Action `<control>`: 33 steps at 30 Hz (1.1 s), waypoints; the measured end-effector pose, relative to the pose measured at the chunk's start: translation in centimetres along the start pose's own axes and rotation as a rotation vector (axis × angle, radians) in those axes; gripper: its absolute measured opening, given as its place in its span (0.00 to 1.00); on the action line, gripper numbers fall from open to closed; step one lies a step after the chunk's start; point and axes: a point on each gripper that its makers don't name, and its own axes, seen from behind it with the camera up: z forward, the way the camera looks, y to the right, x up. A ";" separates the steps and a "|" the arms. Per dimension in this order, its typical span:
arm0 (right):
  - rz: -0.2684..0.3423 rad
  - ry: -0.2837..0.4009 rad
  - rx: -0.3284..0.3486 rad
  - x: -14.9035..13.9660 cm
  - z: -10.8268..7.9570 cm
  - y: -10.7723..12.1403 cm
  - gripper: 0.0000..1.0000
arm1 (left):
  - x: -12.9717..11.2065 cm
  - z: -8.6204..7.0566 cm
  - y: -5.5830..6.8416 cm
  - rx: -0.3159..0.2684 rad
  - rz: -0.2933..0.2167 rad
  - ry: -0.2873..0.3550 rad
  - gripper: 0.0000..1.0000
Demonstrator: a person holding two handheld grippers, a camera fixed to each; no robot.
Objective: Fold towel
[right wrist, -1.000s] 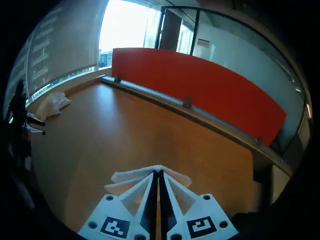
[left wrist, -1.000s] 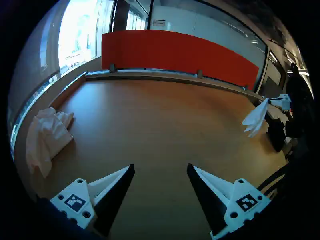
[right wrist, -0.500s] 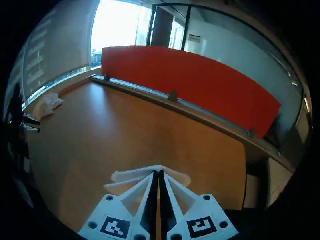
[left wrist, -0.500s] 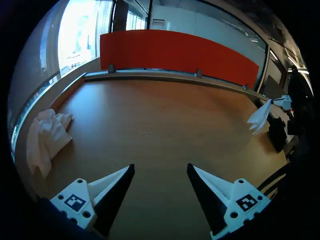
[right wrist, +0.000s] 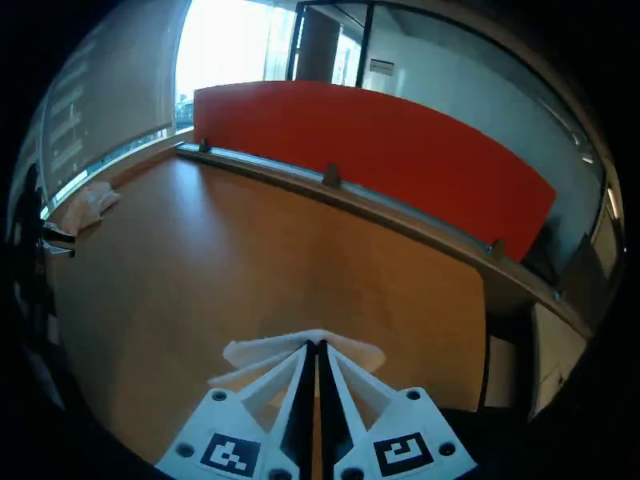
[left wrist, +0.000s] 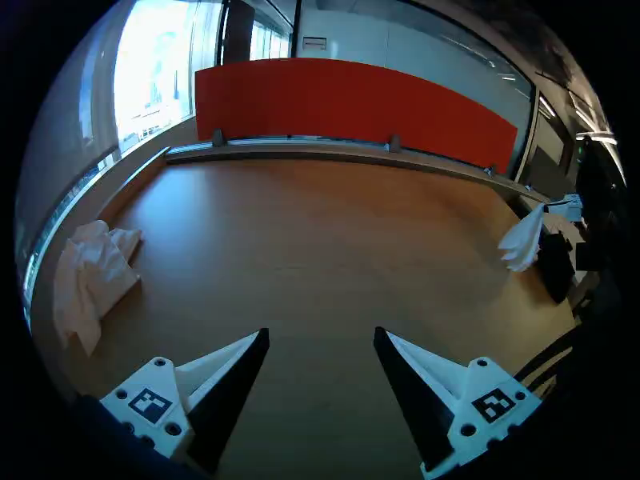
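Right gripper point(right wrist: 318, 346) tight on white towel point(right wrist: 254, 350) — left gripper point(left wrist: 320, 331) wide apart, empty.

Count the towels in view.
2. One towel pinched in the right hand-held gripper; one crumpled heap at the table edge by the window. The heap may hide more.

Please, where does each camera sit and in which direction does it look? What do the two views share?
Left gripper view: rides on the left gripper, low over the wooden table, facing the red partition; its own open fingers show at the bottom.
Right gripper view: rides on the right gripper, facing the same partition from farther right; its own fingers are shut on a white towel.
Shared: table, partition, the crumpled towel pile at the left, and the held towel, far right in the left gripper view.
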 end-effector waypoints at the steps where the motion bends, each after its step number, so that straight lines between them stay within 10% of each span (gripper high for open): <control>1: 0.001 -0.005 -0.002 -0.4 -0.1 0.2 0.02 | 0.0 0.0 0.1 0.000 0.001 0.000 0.97; 33: 0.191 -0.210 -0.126 -17.0 -3.6 2.4 0.03 | 0.1 0.5 2.0 -0.014 0.037 -0.014 0.97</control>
